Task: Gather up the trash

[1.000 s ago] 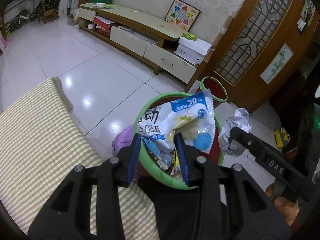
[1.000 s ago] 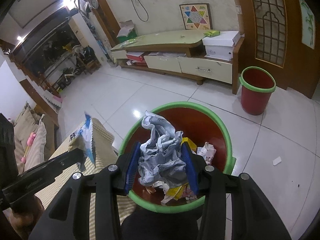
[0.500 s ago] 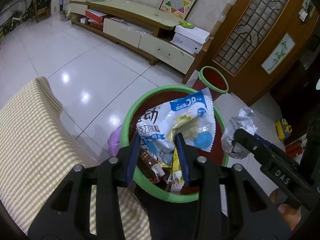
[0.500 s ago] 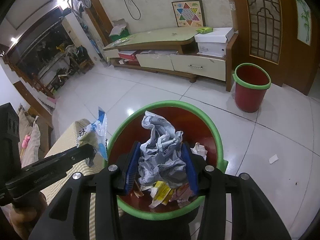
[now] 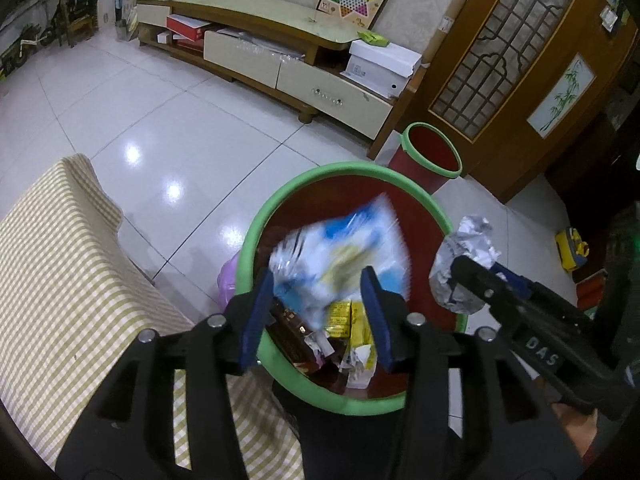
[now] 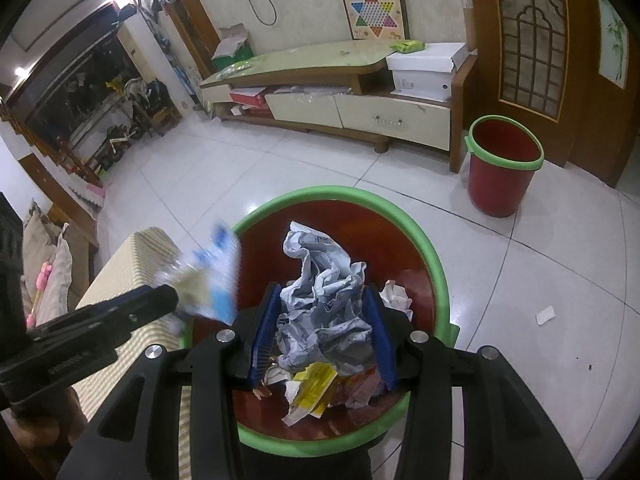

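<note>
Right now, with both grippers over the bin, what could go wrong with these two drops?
1. The snack wrapper is blurred and looks loose between the open left gripper. It sits near the green rim on the sofa side, so it could flutter out.
2. The crumpled paper is bulky and sits in the right gripper. In the left view it hangs near the bin's edge, so on release it may bounce off the rim.

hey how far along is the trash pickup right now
Done: wrappers and paper scraps already lie in the near green-rimmed bin. In hand: the left hand-held gripper is open, its blue-and-white snack bag blurred over the bin, apparently dropping; the right hand-held gripper holds crumpled paper above it. Left: drop that paper; a white scrap lies on the floor.
</note>
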### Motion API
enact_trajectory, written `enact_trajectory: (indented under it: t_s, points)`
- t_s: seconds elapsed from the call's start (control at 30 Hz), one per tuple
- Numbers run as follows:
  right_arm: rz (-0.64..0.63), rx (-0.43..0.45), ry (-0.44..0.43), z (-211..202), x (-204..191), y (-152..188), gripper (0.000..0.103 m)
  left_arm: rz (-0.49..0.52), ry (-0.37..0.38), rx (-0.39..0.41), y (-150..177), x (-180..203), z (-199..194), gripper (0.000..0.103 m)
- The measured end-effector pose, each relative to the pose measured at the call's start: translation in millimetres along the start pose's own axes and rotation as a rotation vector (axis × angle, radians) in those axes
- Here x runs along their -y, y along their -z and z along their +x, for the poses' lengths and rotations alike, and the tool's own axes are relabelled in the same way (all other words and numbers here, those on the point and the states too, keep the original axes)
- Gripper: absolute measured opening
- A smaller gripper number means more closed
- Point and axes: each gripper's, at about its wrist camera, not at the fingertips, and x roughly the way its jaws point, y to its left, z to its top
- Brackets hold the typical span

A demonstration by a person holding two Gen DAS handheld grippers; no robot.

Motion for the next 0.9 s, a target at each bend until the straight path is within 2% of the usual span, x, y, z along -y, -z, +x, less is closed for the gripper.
enact_trajectory:
  t_s: [0.2, 0.27, 0.33, 0.57, 0.8, 0.9]
  points:
    - [-0.015, -0.013, 0.006, 11.0, -3.7, -3.8, 0.045, -0.012, -0.01, 0.032, -0.5, -5.5, -9.6, 0.059]
    - [-0.016, -0.012, 0.016, 14.6, -5.4, -4.4, 0.059, -0.029, -0.011, 0.053, -1.3, -9.6, -16.5, 0.068]
    - [-0.017, -0.013, 0.023, 17.0, -6.7, -4.2, 0.064, -0.037, -0.011, 0.066, -1.4, -12.8, -22.9, 0.071]
    - [-0.01, -0.01, 0.023, 8.5, -18.6, -2.7, 0.068, -0.062, -0.013, 0.109, 0.3, -24.7, -54.1, 0.075]
    - [-0.082, 0.098, -0.008, -41.7, -59.1, -2.4, 0.083, -0.081, -0.038, 0.2, 11.5, -35.3, -108.2, 0.081]
    - [-0.142, 0.21, -0.024, -77.2, -87.5, 0.0, 0.091, -0.075, -0.088, 0.275, 21.9, -39.9, -142.7, 0.084]
